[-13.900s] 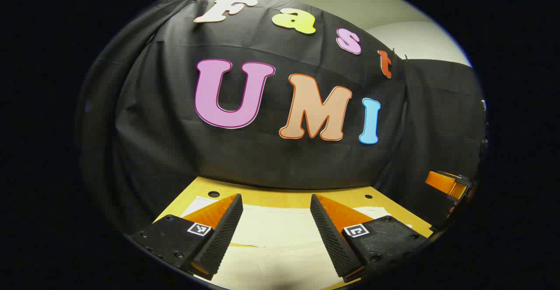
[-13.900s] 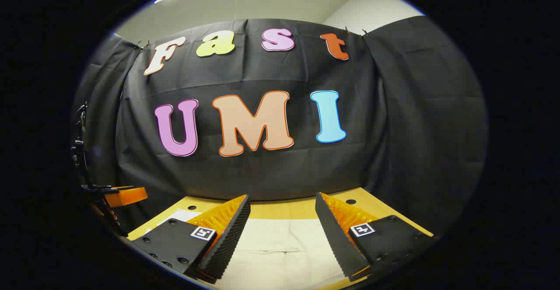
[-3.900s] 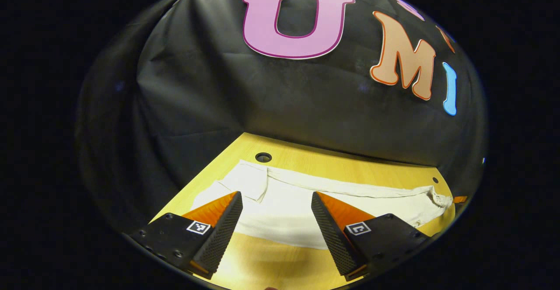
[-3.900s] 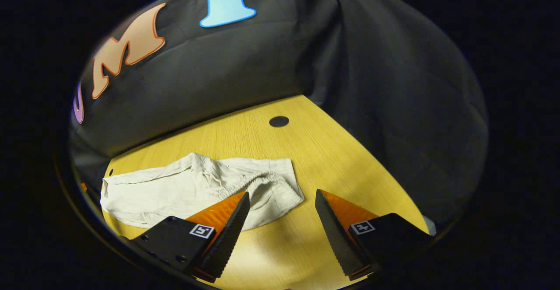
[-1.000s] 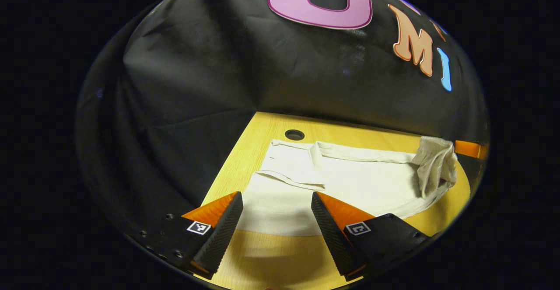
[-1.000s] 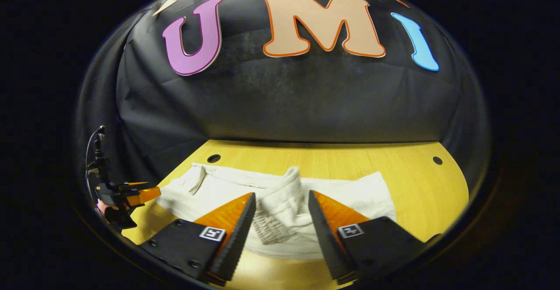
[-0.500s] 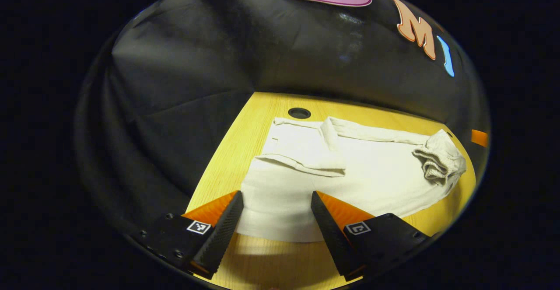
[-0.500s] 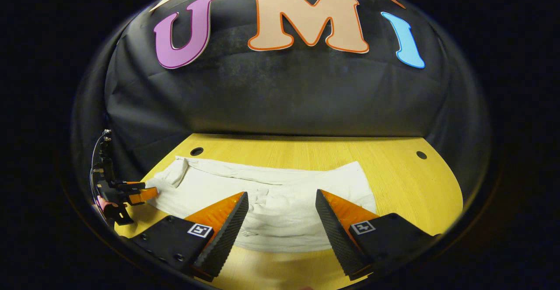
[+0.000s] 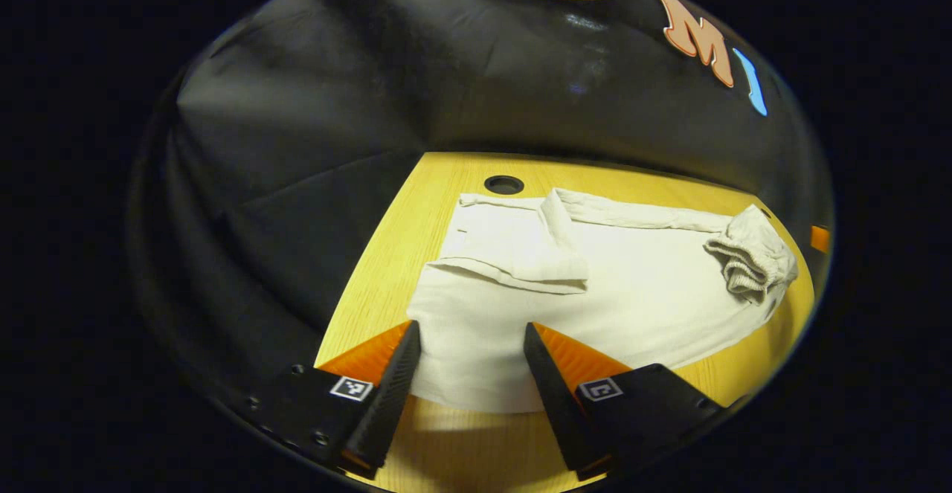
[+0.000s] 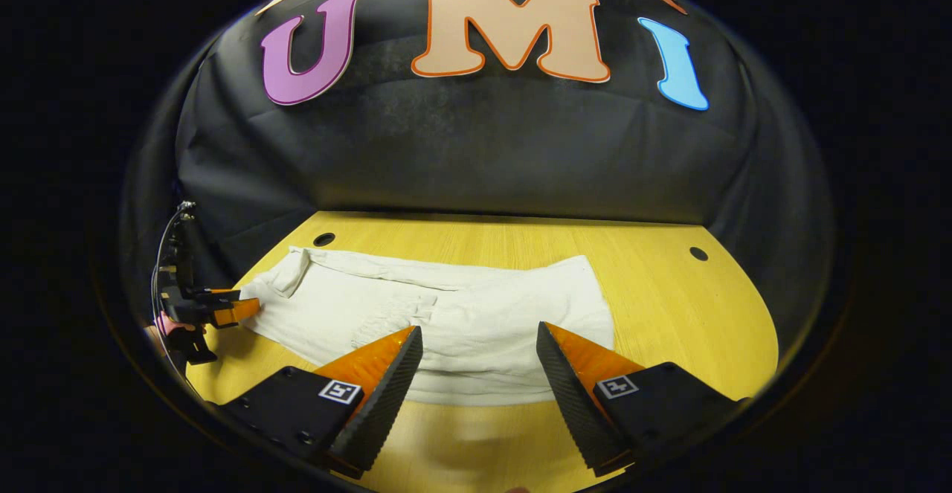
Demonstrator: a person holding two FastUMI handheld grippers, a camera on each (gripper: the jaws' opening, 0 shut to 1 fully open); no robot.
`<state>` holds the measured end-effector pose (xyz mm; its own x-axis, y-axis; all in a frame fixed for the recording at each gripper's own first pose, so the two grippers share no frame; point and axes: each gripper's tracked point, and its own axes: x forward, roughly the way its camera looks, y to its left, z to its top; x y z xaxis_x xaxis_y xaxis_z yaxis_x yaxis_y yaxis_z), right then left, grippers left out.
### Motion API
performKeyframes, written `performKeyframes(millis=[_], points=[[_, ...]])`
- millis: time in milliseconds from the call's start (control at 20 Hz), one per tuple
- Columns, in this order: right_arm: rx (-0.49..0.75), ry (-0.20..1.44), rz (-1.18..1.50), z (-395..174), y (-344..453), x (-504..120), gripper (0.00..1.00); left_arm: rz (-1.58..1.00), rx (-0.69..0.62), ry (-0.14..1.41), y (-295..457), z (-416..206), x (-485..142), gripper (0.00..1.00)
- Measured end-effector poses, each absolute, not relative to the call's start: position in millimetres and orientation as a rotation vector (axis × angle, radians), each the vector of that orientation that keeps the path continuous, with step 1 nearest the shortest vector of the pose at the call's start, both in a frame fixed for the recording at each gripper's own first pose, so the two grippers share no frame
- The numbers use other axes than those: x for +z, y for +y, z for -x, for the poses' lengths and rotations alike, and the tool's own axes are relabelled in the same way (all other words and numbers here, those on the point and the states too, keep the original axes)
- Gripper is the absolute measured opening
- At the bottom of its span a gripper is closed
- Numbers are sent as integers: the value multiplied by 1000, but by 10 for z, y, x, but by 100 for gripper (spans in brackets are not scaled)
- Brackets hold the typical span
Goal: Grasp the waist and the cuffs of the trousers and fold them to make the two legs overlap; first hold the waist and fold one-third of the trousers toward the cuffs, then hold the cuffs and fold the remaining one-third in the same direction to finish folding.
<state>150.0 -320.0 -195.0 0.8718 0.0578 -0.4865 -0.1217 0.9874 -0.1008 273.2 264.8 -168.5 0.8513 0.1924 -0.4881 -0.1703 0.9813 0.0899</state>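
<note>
Spread lengthwise across the yellow wooden table (image 10: 669, 307), the cream trousers (image 10: 476, 314) lie mostly flat. In the left gripper view one cuff (image 9: 513, 251) is turned back on itself near the round hole (image 9: 503, 184) in the tabletop, and the waist end (image 9: 755, 262) sits bunched in a rumpled heap at the far right; how its layers are stacked cannot be made out. The edge of that picture cuts off the table beyond the heap. In the right gripper view the same waist end reads as a flatter sheet, and its near hem runs behind the fingers.

The left gripper (image 9: 467, 374) has its jaws apart, straddling the near cuff end just above the cloth; whether the tips touch the fabric is unclear. The right gripper (image 10: 476, 381) is likewise spread wide with nothing between its fingers, over the near edge of the trousers. Far off at the left of the right gripper view, the left gripper appears small beside the cuffs, with a hand (image 10: 167, 323) behind it barely visible.
</note>
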Motion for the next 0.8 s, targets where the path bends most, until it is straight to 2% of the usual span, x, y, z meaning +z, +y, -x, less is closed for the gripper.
performKeyframes(millis=[100,150,300,400,550,600,650,800], points=[[92,498,130,-1471,-3229,-1906,99,-45,182,519,2513,-2802,-1686,53],[90,497,129,-1455,-3233,-1904,99,-41,176,517,2456,-2827,-1705,46],[81,486,132,-1414,-3284,-1842,96,-9,181,498,2412,-2840,-1685,5],[71,482,137,-1387,-3348,-1791,99,-6,199,495,2422,-2840,-1670,1],[48,475,140,-1350,-3497,-1725,96,-5,221,506,2405,-2815,-1657,1],[38,468,136,-1346,-3546,-1693,99,6,221,508,2375,-2801,-1641,1],[26,462,131,-1335,-3605,-1659,96,25,221,496,2324,-2795,-1600,1],[3,460,114,-1296,-3779,-1618,98,105,215,440,2078,-2834,-1430,2]])
